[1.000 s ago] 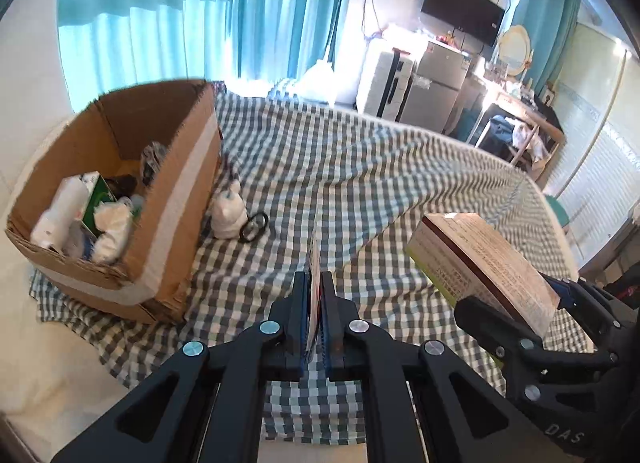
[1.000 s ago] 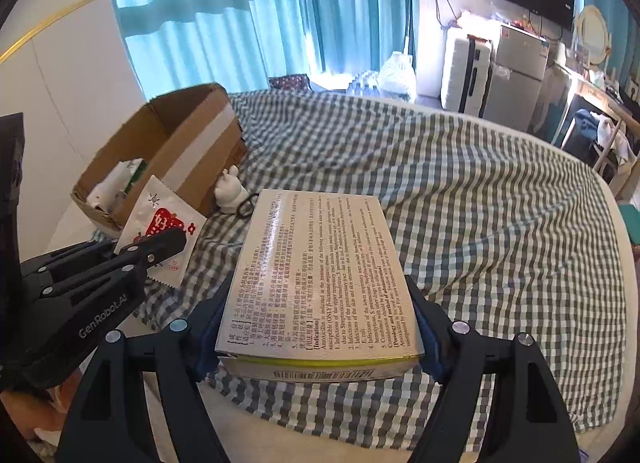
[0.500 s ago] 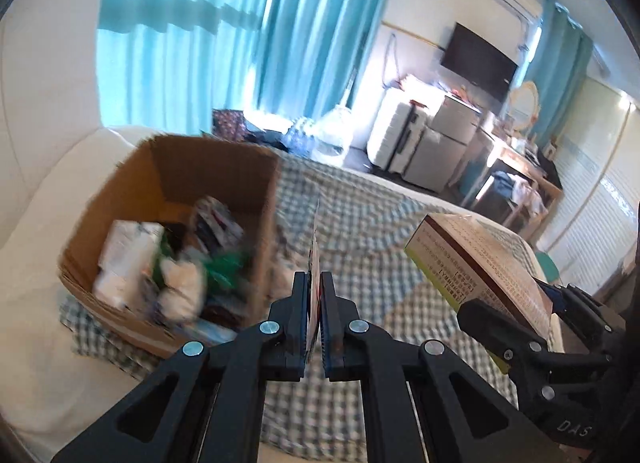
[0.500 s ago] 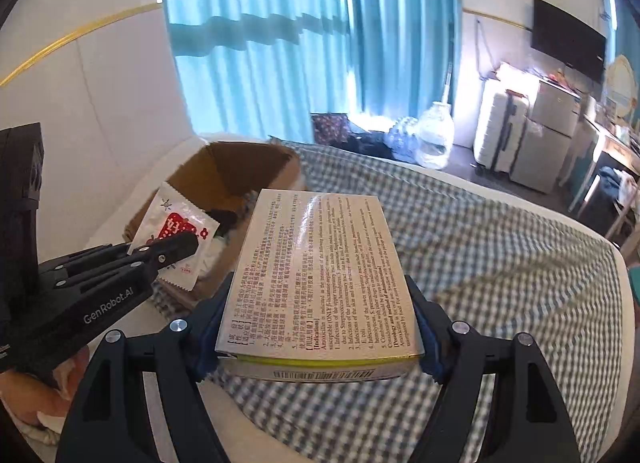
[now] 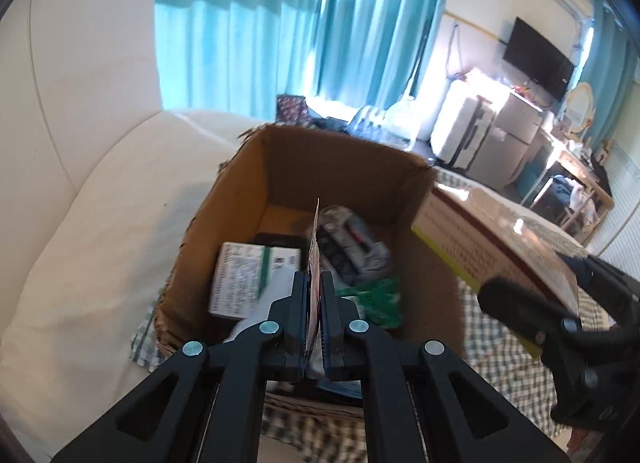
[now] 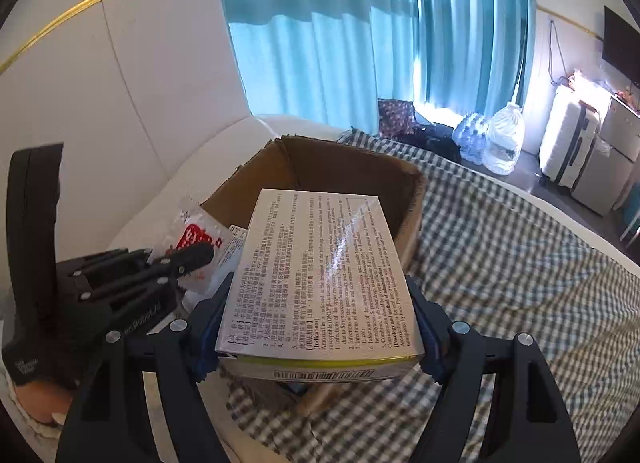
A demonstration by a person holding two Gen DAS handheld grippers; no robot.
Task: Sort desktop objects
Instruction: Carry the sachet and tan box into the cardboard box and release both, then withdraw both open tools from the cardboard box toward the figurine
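My left gripper point(image 5: 315, 283) is shut on a thin red-and-white sachet point(image 5: 315, 239), edge-on here and held above the open cardboard box point(image 5: 344, 151). The sachet's face point(image 6: 196, 239) shows in the right wrist view beside the left gripper point(image 6: 192, 257). My right gripper point(image 6: 320, 295) is shut on a flat medicine box point(image 6: 320, 275) with printed text, held over the cardboard box's point(image 6: 360, 171) right wall. That medicine box point(image 5: 492, 247) shows at the right of the left wrist view. Several packets, among them a white-green carton point(image 5: 248, 279), lie inside the cardboard box.
The cardboard box stands on a checked cloth point(image 6: 500, 263) at the left end of a bed. A cream padded headboard point(image 5: 92, 199) is left of it. Teal curtains point(image 6: 360, 43), luggage point(image 6: 568, 147) and a bagged bottle pack point(image 6: 500, 135) are beyond.
Both grippers have swung left and forward, from over the checked cloth to over the cardboard box, still holding their items. The box now fills the centre of the left wrist view.
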